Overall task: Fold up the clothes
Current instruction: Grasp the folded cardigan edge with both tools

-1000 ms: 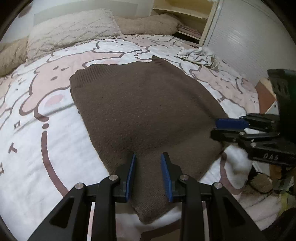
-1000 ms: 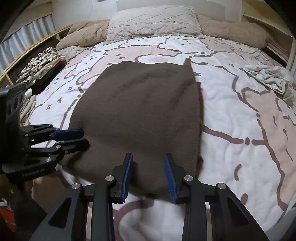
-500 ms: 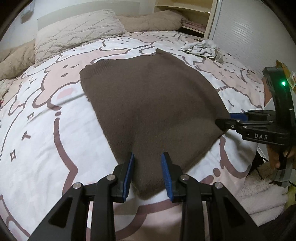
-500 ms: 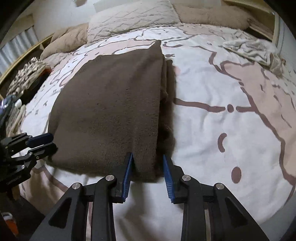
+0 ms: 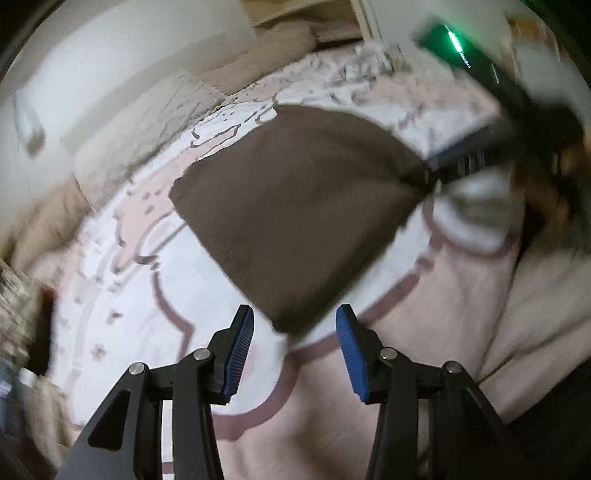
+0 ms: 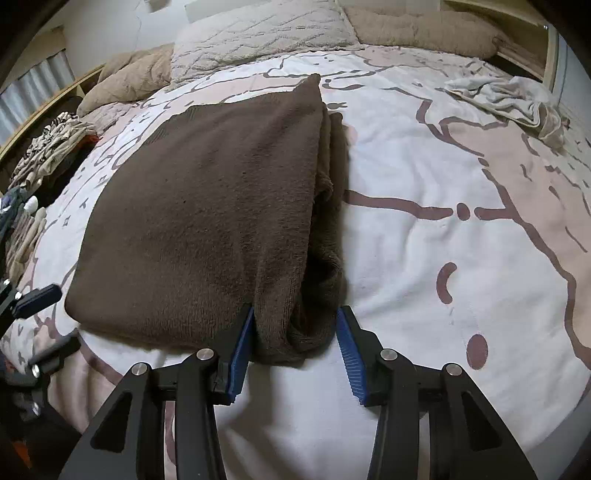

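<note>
Brown knit garment: one item, lying flat on the bed cover in the middle of the bed, already folded into a rough rectangle, with a doubled layer showing along its right edge and a bunched near-right corner. Judged state of the task: first folds done on this piece; at least one more fold, near edge to far edge, appears to be left, and a crumpled pale cloth at the far right of the bed is not yet folded. Right gripper: jaws have just been opening and stand partly apart, the bunched near-right corner of the garment lying between them; the left pad touches the knit, the right pad stands just clear, so no firm hold is judged. Left gripper: jaws likewise have just been opening, partly apart, nothing held; the near-left corner of the garment sits just beyond the tips in a heavily blurred view. Surroundings: quilted pillow and tan pillows at the far end; a heap of patterned clothes off the left side of the bed. Writing: none readable at this moment; the cover carries only a pink-and-brown cartoon outline print, and no brand or label is legible on the garment or the grippers.
</note>
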Tool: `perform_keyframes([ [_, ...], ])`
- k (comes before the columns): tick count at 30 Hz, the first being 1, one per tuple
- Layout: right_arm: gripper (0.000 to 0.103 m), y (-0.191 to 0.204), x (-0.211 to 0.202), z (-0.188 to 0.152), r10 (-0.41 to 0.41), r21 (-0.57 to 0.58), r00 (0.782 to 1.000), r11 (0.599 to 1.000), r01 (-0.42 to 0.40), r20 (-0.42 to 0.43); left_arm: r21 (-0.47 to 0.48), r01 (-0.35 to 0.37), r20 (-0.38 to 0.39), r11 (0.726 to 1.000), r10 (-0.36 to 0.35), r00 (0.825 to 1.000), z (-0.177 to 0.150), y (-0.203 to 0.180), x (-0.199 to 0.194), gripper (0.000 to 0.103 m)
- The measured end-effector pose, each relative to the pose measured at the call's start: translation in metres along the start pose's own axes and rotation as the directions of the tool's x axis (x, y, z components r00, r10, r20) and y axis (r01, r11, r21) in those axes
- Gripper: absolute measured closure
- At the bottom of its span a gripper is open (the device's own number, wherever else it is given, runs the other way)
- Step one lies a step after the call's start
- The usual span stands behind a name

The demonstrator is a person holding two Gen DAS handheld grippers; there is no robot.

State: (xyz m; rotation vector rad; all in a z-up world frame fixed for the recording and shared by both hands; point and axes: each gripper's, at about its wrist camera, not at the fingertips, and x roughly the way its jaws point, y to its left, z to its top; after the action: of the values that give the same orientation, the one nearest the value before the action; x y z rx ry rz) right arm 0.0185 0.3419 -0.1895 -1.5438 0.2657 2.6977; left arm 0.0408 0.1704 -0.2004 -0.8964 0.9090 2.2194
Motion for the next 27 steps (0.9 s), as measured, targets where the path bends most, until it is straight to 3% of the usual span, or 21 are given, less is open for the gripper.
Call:
perform_keyframes([
  [4, 0.058, -0.002, 0.0, 0.0, 0.008, 0.002, 1.0, 1.0, -0.008, 0.003, 0.203, -0.146, 0.027, 0.968, 0.143, 0.989, -0.006, -0.025, 0.011, 0.057],
  [8, 0.058, 0.0, 0.001, 0.0, 0.013, 0.004, 1.0, 1.0, -0.013, 0.001, 0.377, -0.275, 0.095, 0.884, 0.258, 0.961, -0.008, -0.047, 0.025, 0.057],
  [12, 0.058, 0.002, 0.0, 0.0, 0.002, 0.004, 1.0, 1.0, -0.002, 0.004, 0.439, -0.361, 0.156, 0.823, 0.326, 0.933, 0.001, -0.052, 0.041, 0.057],
  [20, 0.057, 0.004, 0.002, 0.0, -0.017, 0.005, 1.0, 1.0, 0.017, 0.006, 0.529, -0.417, 0.239, 0.739, 0.341, 0.909, 0.004, -0.042, 0.059, 0.057],
  [22, 0.056, 0.003, -0.003, 0.002, -0.001, 0.002, 1.0, 1.0, 0.001, 0.016, 0.551, -0.406, 0.243, 0.729, 0.326, 0.914, 0.009, -0.038, 0.06, 0.057],
  [25, 0.056, 0.002, -0.025, 0.003, 0.038, -0.07, 0.998, 0.997, -0.035, 0.051, 0.57, -0.351, 0.227, 0.743, 0.268, 0.936, 0.007, -0.032, 0.054, 0.083],
  [27, 0.056, 0.013, -0.048, -0.001, -0.032, -0.242, 0.991, 0.968, 0.064, 0.133, 0.56, -0.291, 0.201, 0.776, 0.214, 0.956, 0.007, -0.024, 0.05, 0.084],
])
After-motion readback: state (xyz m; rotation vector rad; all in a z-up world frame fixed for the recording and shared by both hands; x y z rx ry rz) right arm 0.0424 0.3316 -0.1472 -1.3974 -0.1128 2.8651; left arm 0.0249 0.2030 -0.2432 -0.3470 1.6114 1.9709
